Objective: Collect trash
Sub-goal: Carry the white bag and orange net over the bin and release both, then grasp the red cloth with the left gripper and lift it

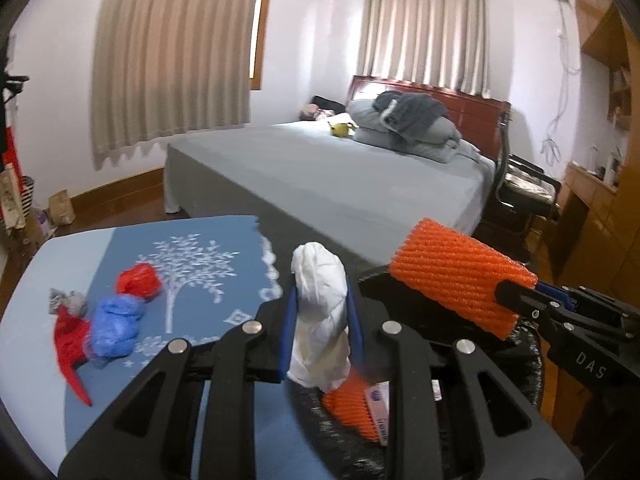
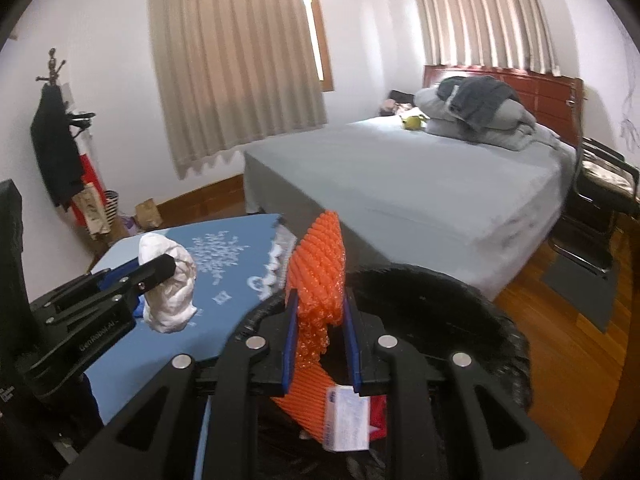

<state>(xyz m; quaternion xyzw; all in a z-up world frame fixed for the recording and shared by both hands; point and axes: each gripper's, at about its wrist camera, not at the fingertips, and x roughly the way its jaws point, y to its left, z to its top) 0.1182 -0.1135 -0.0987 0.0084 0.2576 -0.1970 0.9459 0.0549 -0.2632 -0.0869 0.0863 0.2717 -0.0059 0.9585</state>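
Both grippers loaded, both at the bin. Left gripper [image 1: 322,320] is nearly closed, pads pinching a white crumpled wad [image 1: 320,312] that stands roughly upright between the blue pads, long axis running up the frame. Right gripper [image 2: 319,336] is also nearly closed, clamped on an orange foam net sleeve [image 2: 318,276], long axis up-frame too, top poking well above the fingertips. The black-lined bin [image 2: 472,292] sits bottom centre to lower right in both views, just beside the blue table's [image 1: 132,244] edge. Key relation: in the right wrist view the sleeve hangs over the bin mouth, rim curving behind it, so the right looks ready to drop. The left wad sits near the rim at the table edge; I'd judge it needs a bit more travel toward frame right. Already in the bin: another orange net piece [image 1: 352,408] and a small white carton [image 2: 348,416], print blurred, unreadable. Left on the table, lower left of the left view: red wad [image 1: 138,282], blue wad [image 1: 116,330], a red scrap [image 1: 72,344], and a grey scrap [image 1: 66,302]. Readable text: "DAS" on the right gripper body; lettering on the left gripper body is too soft to read.
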